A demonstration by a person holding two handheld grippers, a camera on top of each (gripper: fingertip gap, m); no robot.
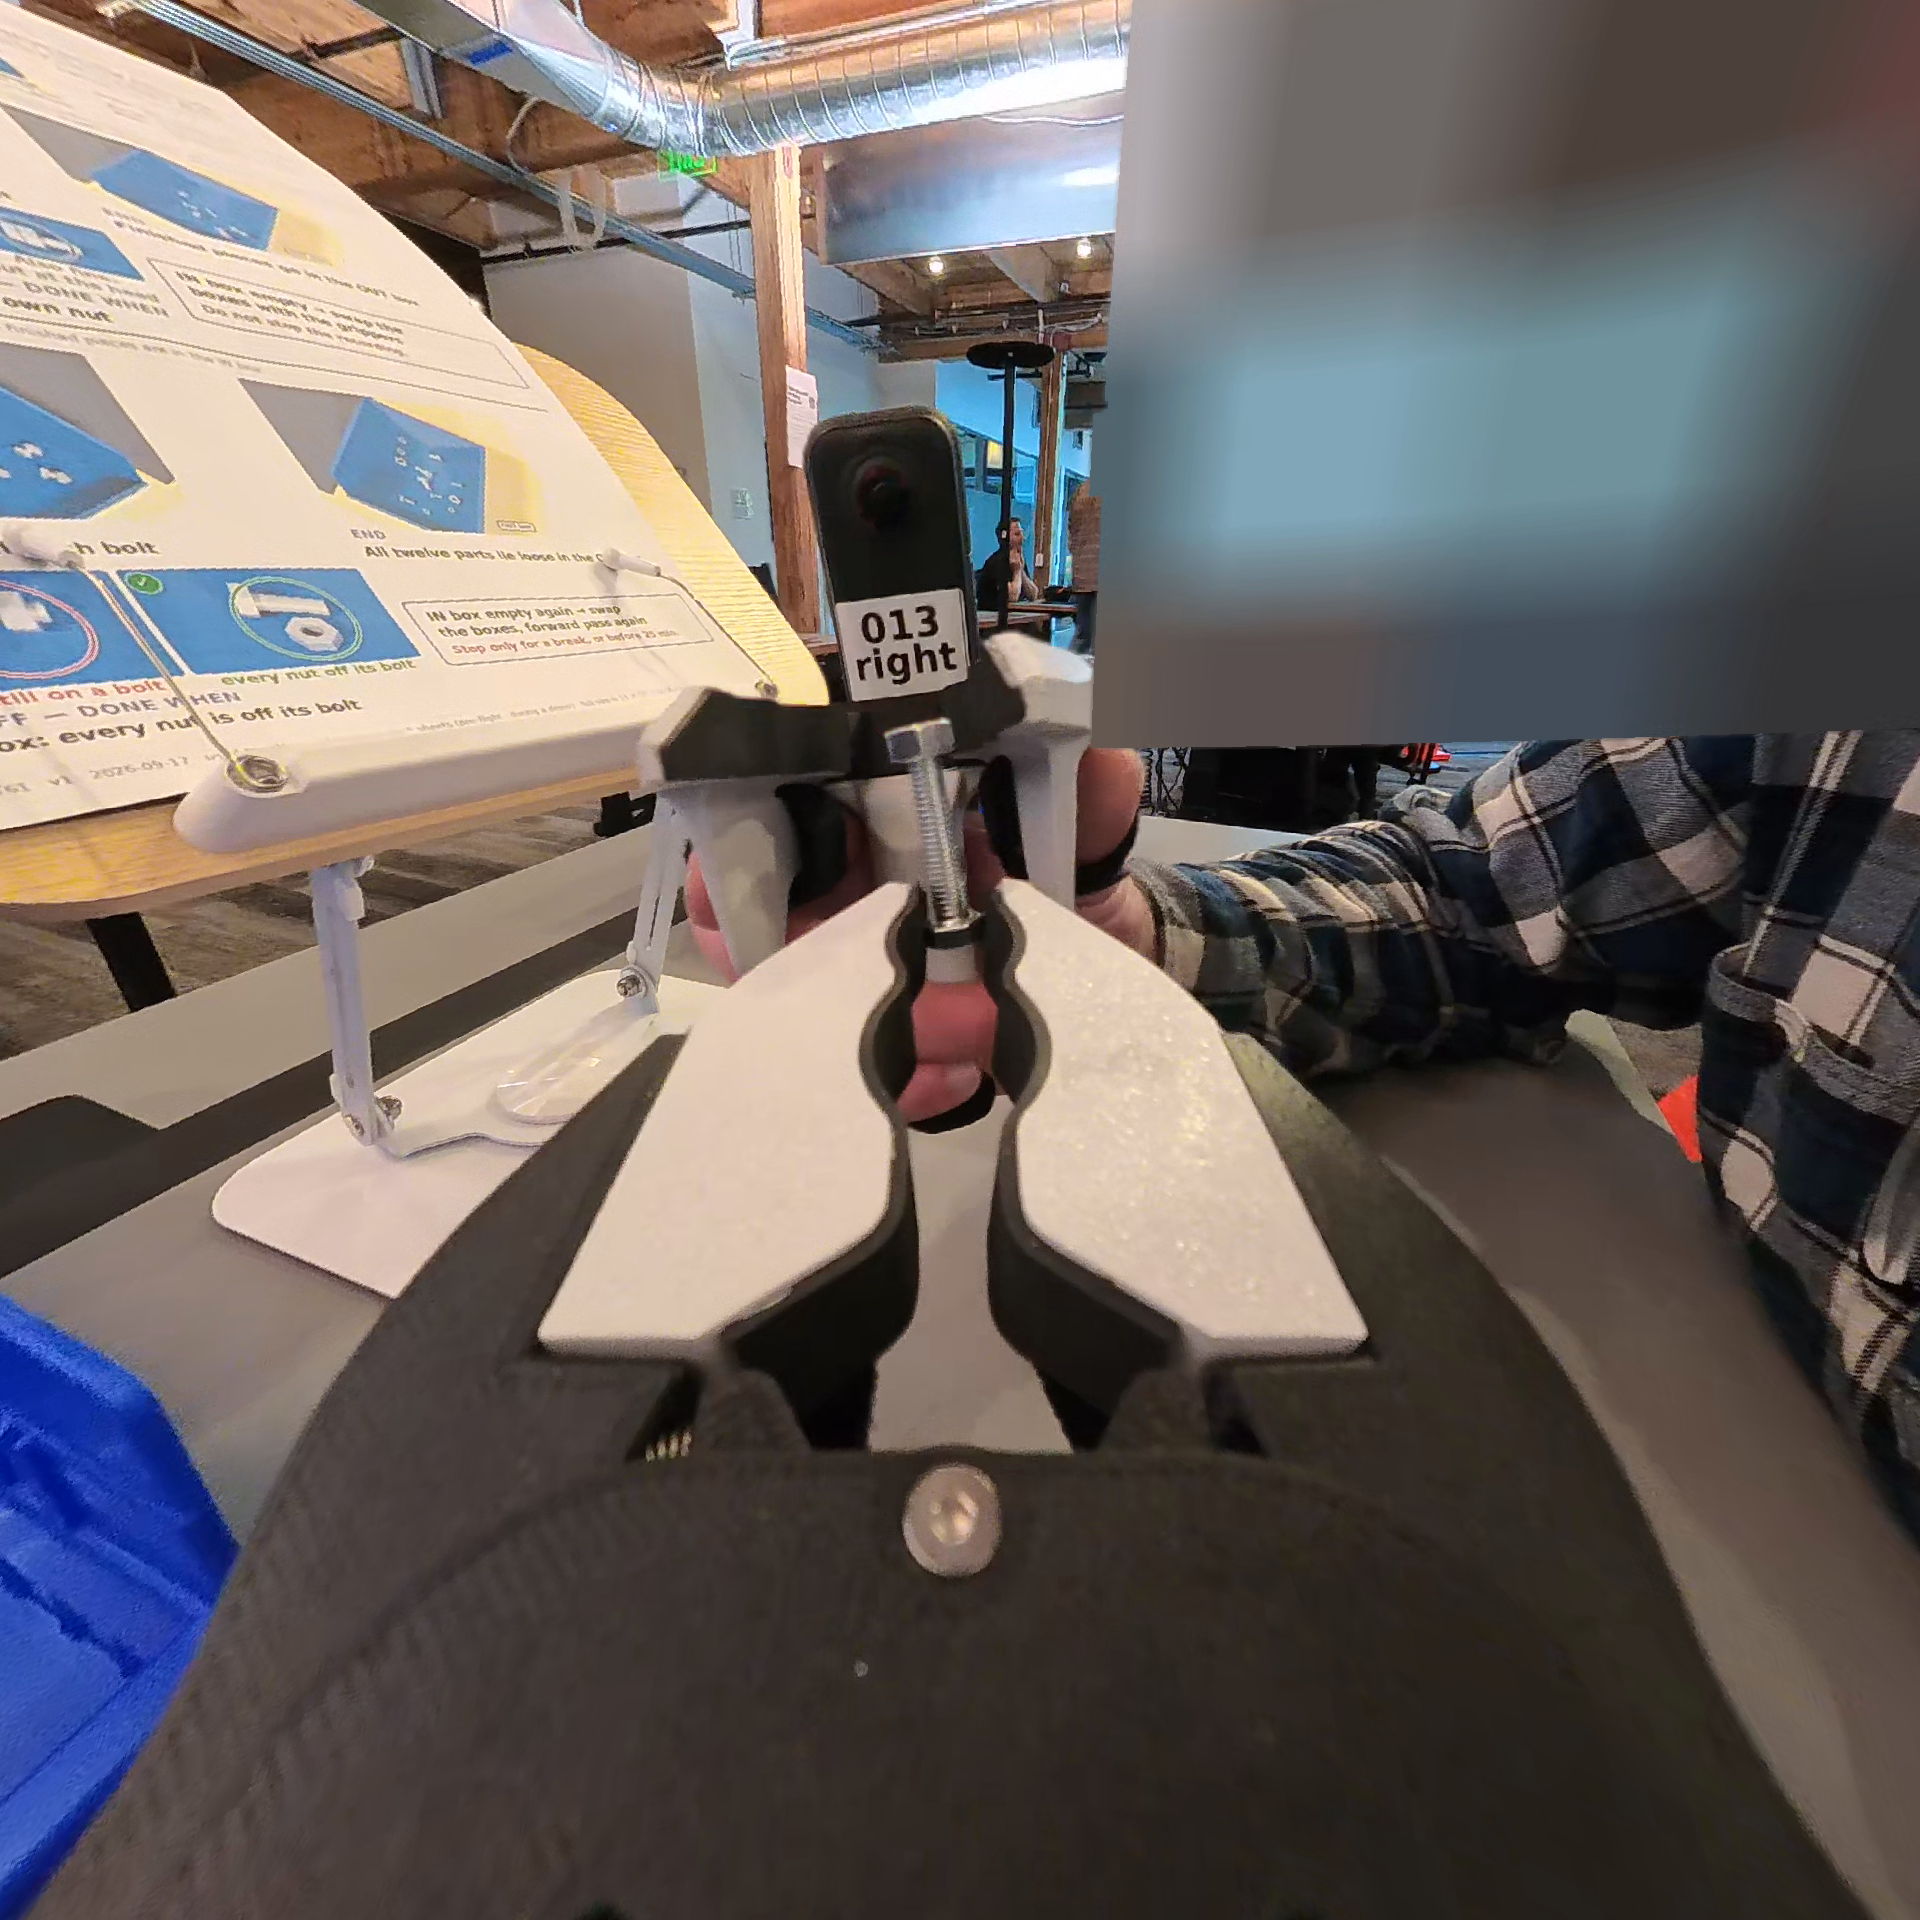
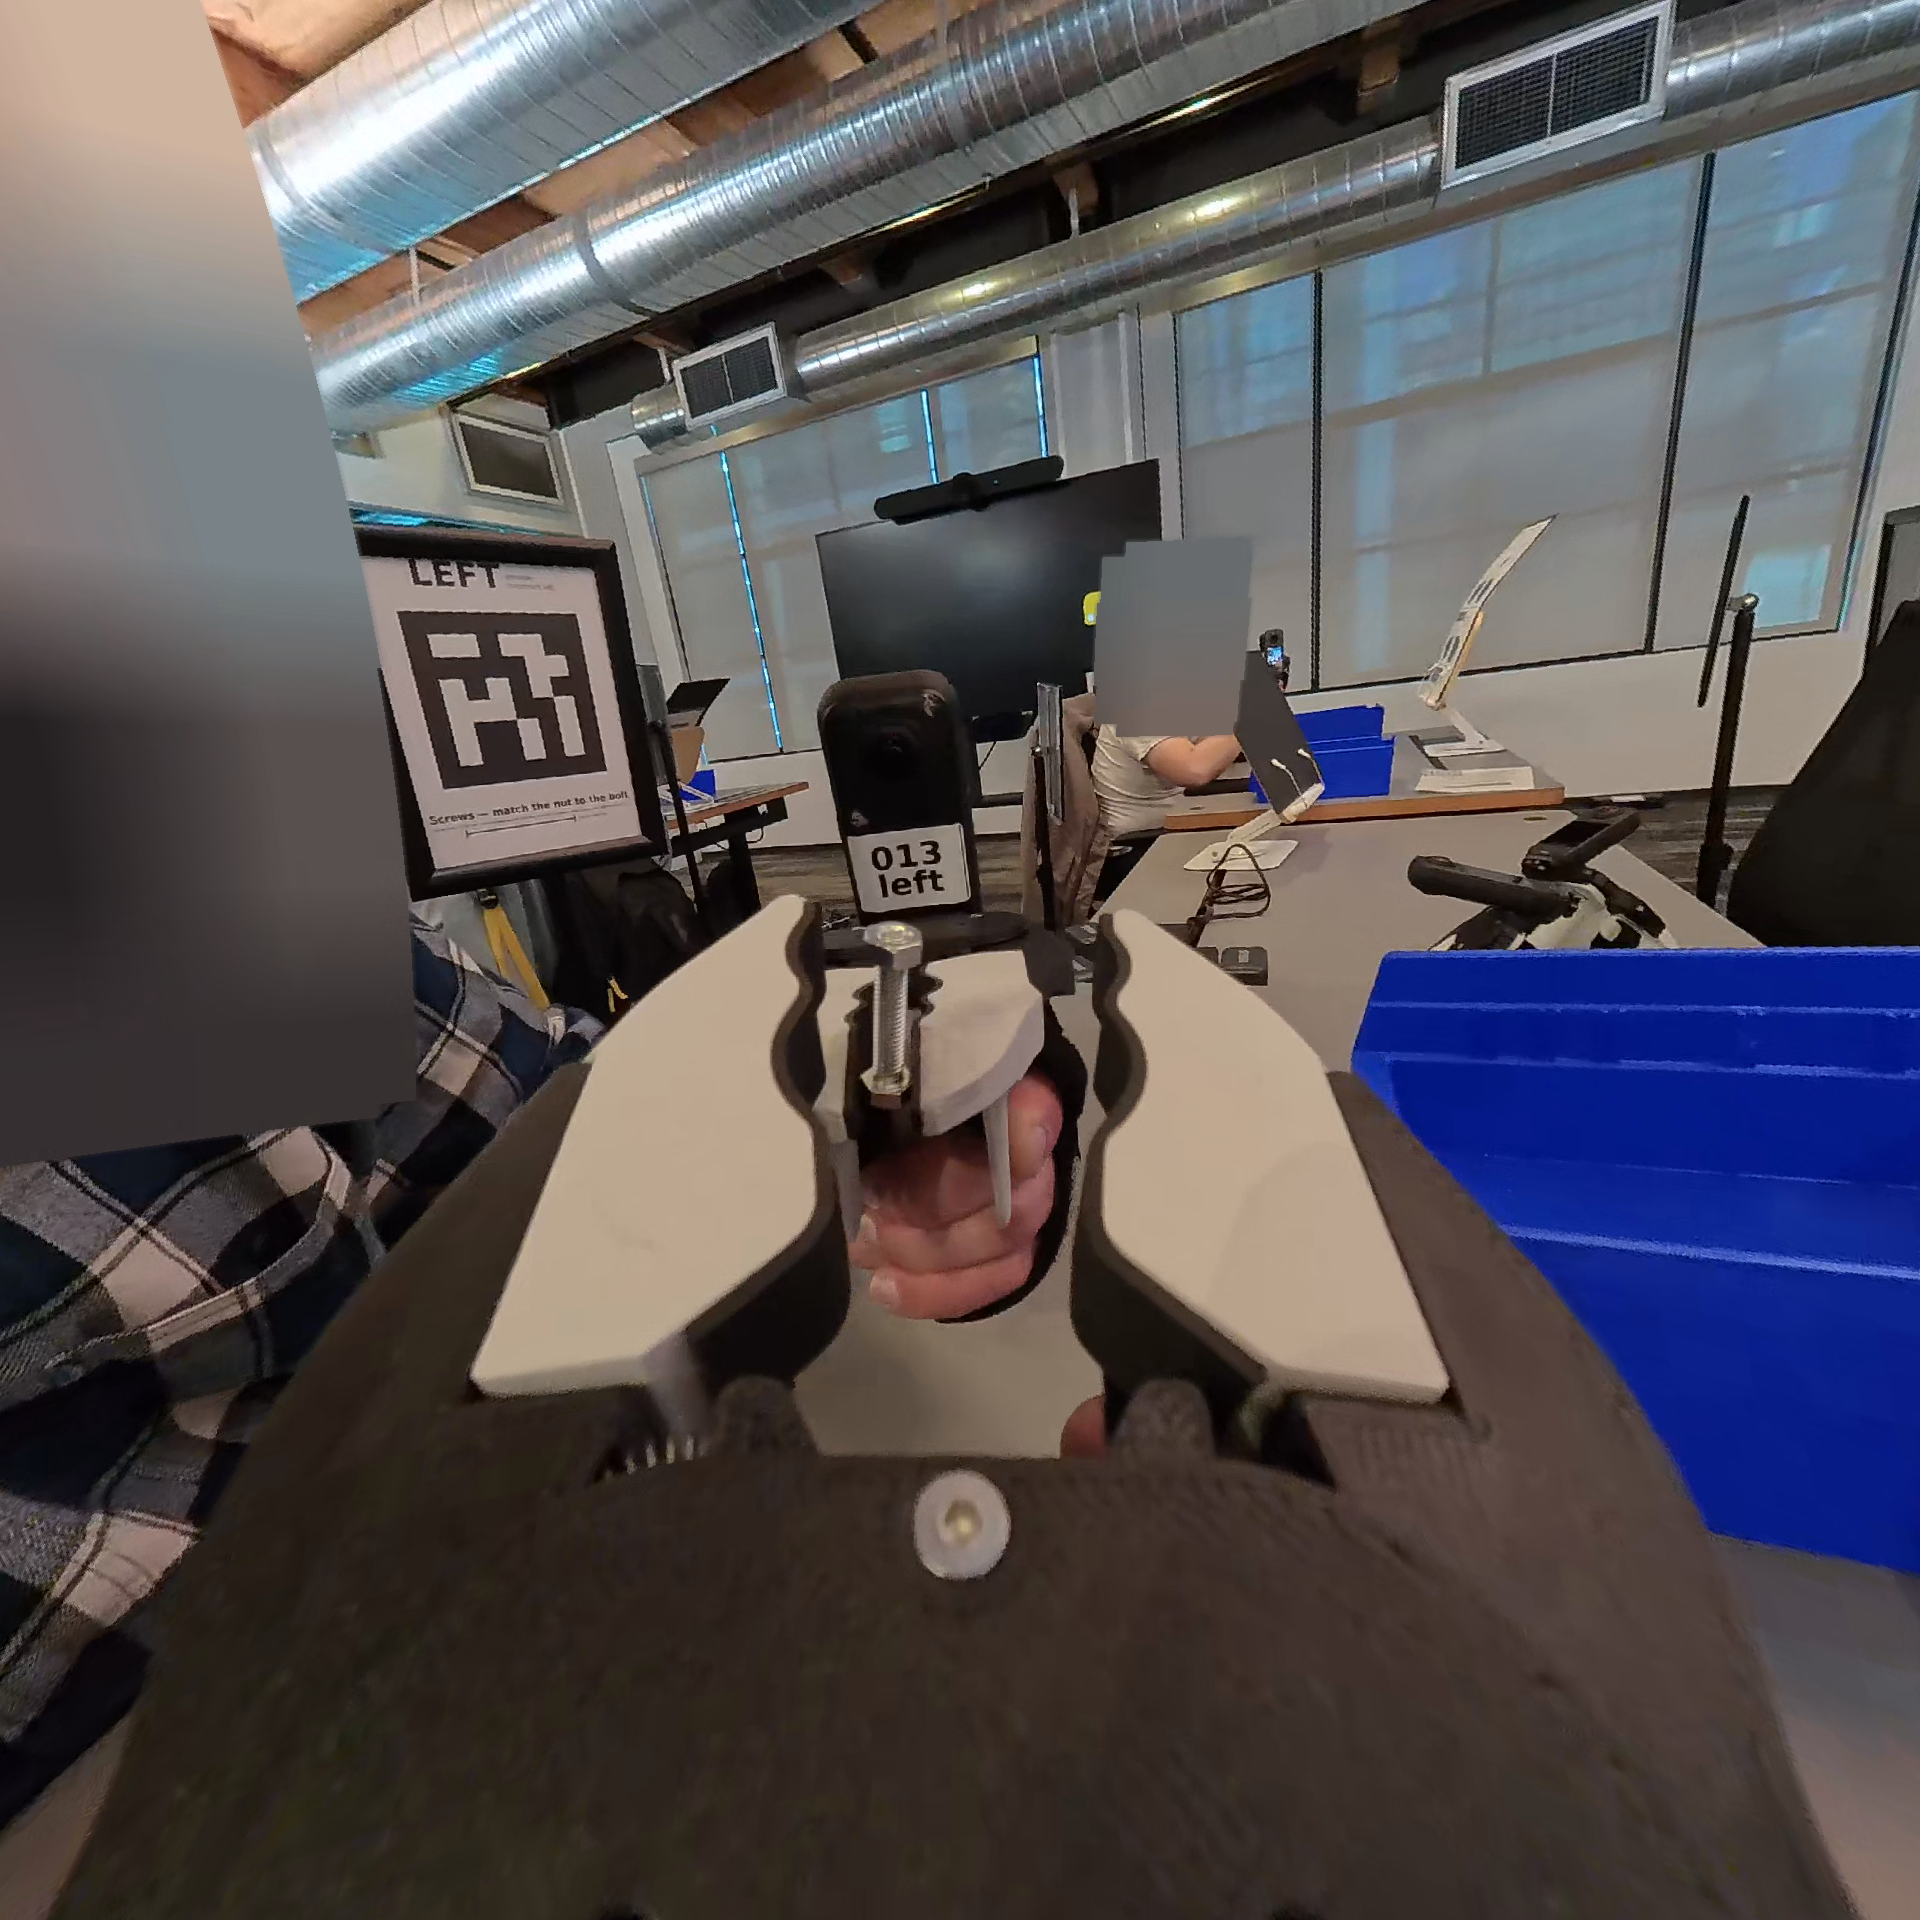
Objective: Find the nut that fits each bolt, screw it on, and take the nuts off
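Jaws of the left gripper [image 1: 948, 914] closed narrow on the lower end of a silver bolt [image 1: 932, 831], pinching it at the last threads; bolt held upright, hex head on top, raised above the grey table [image 1: 1507, 1195]. Jaws of the right gripper [image 2: 951, 997] spread wide, bare, facing that bolt [image 2: 889, 1013] without touching it. No nut seen on the shank; no loose nut in either view, contents of the blue bin [image 2: 1662, 1195] hidden. Judged small, light, rigid steel: no risk of crushing, but smooth and round, so apt to spin or tip between flat pads. Threads gave some bite. Best taken across the hex head flats or mid-shank, square on, leaving the free end clear for a nut.
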